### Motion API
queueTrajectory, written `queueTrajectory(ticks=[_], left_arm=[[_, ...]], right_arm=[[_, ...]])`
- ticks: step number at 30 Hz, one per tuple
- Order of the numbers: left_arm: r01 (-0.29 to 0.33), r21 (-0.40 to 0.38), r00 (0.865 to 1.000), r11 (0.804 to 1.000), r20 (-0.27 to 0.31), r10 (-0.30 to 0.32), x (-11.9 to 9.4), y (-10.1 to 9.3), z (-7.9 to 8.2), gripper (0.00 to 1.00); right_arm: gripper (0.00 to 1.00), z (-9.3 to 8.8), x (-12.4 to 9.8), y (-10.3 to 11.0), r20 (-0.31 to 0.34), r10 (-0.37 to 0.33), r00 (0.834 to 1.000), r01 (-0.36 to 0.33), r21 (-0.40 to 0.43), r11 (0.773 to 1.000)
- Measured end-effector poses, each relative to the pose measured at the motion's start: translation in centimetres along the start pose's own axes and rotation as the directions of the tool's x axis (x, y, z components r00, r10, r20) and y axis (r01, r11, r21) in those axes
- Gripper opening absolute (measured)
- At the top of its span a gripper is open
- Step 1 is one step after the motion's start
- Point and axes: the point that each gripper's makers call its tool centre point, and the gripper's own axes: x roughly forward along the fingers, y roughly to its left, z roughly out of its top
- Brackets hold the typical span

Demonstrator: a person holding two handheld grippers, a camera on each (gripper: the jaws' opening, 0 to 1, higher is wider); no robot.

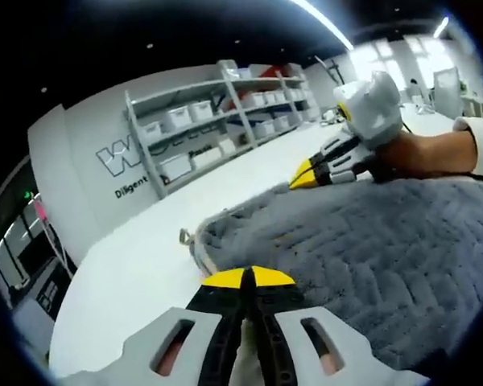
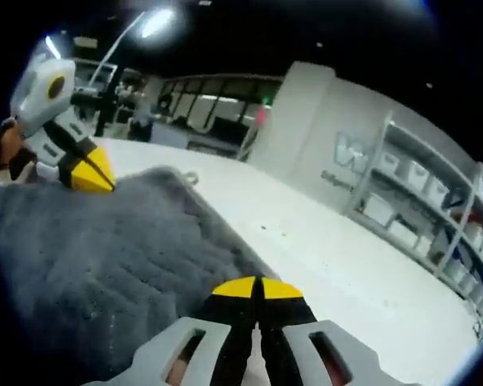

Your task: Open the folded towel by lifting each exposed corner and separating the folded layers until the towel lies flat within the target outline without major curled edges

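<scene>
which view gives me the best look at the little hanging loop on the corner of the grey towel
The left gripper view: the loop sits mid-frame, close, its outline clear against the white table. The right gripper view has it farther off, small and blurred at the towel edge.

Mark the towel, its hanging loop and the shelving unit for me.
towel (image 1: 370, 249): left gripper view, quilted grey top.
hanging loop (image 1: 187, 237): left gripper view, at towel's corner.
shelving unit (image 1: 217, 121): left gripper view, middle shelf.

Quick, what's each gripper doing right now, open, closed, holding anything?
Left gripper: closed on the edge of the grey towel.
Right gripper: closed on the towel's edge too.
</scene>
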Motion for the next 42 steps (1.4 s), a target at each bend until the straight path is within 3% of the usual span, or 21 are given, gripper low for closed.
queueTrajectory(ticks=[9,12,17,20,24,30,34,38,42], left_arm=[[-0.015,-0.099,0.999,0.995,0.04,0.019,-0.4,1.9,0.1,0.2],[-0.025,-0.109,0.998,0.994,0.046,0.03,-0.6,1.9,0.2,0.25],[-0.004,-0.187,0.999,0.982,0.04,0.012,-0.8,1.8,-0.2,0.28],[0.023,-0.263,0.999,0.964,0.036,-0.014,-0.9,1.5,-0.7,0.3],[0.033,-0.299,0.999,0.954,0.038,-0.022,-1.0,1.7,-1.0,0.31],[0.055,-0.315,0.998,0.947,0.034,-0.047,-1.0,0.8,-1.0,0.28],[0.07,-0.317,0.997,0.946,0.036,-0.061,-1.0,0.2,-0.9,0.25],[0.08,-0.398,0.997,0.914,0.026,-0.076,-0.6,0.5,-1.4,0.25],[0.097,-0.406,0.995,0.909,0.031,-0.093,-0.7,0.1,-1.2,0.21]], right_arm=[[0.0,0.6,-1.6,-1.1,0.078,-0.013,0.997,0.01,0.034,0.999],[0.06,1.2,-2.0,-1.0,0.114,-0.006,0.993,0.002,0.035,0.999],[0.07,1.7,-2.0,-1.1,0.135,0.026,0.991,-0.034,0.059,0.998],[0.11,2.1,-2.4,-0.7,0.15,0.04,0.988,-0.057,0.106,0.993],[0.13,3.1,-3.8,0.6,0.187,0.08,0.979,-0.106,0.134,0.985],[0.12,5.1,-6.5,3.6,0.269,0.178,0.947,-0.239,0.217,0.946],[0.2,5.6,-7.3,5.6,0.301,0.248,0.921,-0.325,0.24,0.915],[0.22,5.4,-7.6,7.2,0.281,0.285,0.916,-0.346,0.195,0.918],[0.22,5.3,-7.8,8.7,0.269,0.319,0.909,-0.37,0.166,0.914]])
